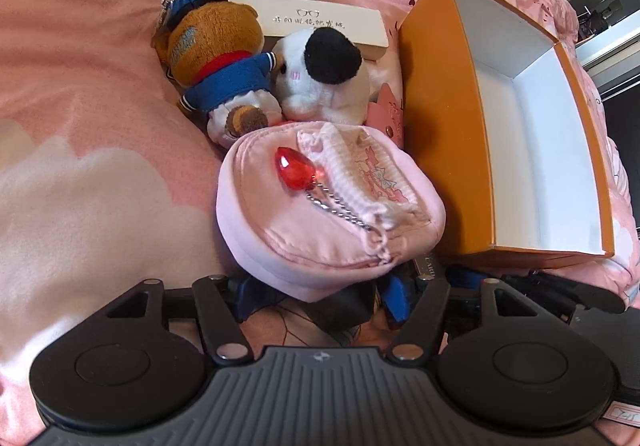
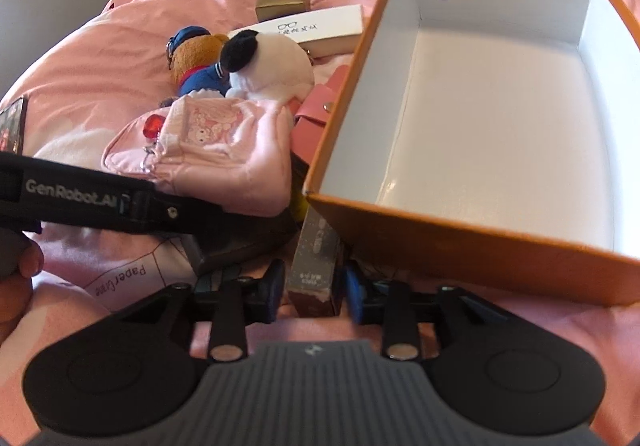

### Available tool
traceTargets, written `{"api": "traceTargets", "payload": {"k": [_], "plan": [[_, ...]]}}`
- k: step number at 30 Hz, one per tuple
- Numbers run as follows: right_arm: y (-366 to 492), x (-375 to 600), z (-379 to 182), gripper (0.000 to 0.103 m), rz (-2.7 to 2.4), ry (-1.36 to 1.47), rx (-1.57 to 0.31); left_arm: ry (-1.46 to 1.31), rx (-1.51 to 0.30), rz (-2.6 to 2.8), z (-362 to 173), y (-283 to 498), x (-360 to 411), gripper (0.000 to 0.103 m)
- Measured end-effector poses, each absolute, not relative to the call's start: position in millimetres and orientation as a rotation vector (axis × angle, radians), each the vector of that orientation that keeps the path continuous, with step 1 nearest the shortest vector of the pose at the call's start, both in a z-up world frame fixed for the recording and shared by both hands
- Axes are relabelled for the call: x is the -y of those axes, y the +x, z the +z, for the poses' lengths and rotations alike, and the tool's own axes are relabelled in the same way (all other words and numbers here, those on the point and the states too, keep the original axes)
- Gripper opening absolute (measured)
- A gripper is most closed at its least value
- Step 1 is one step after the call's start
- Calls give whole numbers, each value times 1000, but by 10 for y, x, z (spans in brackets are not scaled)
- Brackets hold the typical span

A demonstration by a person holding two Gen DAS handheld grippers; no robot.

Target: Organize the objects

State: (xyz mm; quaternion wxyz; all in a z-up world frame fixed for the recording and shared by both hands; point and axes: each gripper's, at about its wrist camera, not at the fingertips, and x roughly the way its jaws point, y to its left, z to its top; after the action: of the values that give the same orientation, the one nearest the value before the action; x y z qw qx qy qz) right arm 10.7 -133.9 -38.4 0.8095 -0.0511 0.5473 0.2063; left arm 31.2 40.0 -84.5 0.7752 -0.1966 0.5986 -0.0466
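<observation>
Your left claw (image 1: pixel 320 296) is open, its fingers either side of the pink pouch (image 1: pixel 328 202) (red heart charm on top). Your right claw (image 2: pixel 312 290) is open around a thin brown box (image 2: pixel 314 270). Past both sit the teddy bear (image 1: pixel 218 54), the white plush (image 1: pixel 324 74) and the orange box (image 2: pixel 460 230).

Place: I read this as a home bedroom.
Bed: I see a soft pink printed duvet (image 1: pixel 80 94) under everything.
Belongings: I see plush toys (image 1: pixel 224 46) and a pink pouch (image 1: pixel 320 214).
</observation>
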Motion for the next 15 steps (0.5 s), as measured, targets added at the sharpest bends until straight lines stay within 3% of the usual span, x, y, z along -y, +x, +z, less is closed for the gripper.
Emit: {"api": "traceTargets", "payload": {"k": [4, 7, 15], "plan": [[201, 1273, -502, 45, 467, -111, -1209, -416, -1308, -90, -947, 357, -354, 69], [223, 1291, -598, 33, 439, -102, -1224, -426, -1291, -98, -906, 316, -374, 59], [67, 1349, -382, 24, 448, -135, -1153, -391, -1252, -138, -649, 126, -413, 45]]}}
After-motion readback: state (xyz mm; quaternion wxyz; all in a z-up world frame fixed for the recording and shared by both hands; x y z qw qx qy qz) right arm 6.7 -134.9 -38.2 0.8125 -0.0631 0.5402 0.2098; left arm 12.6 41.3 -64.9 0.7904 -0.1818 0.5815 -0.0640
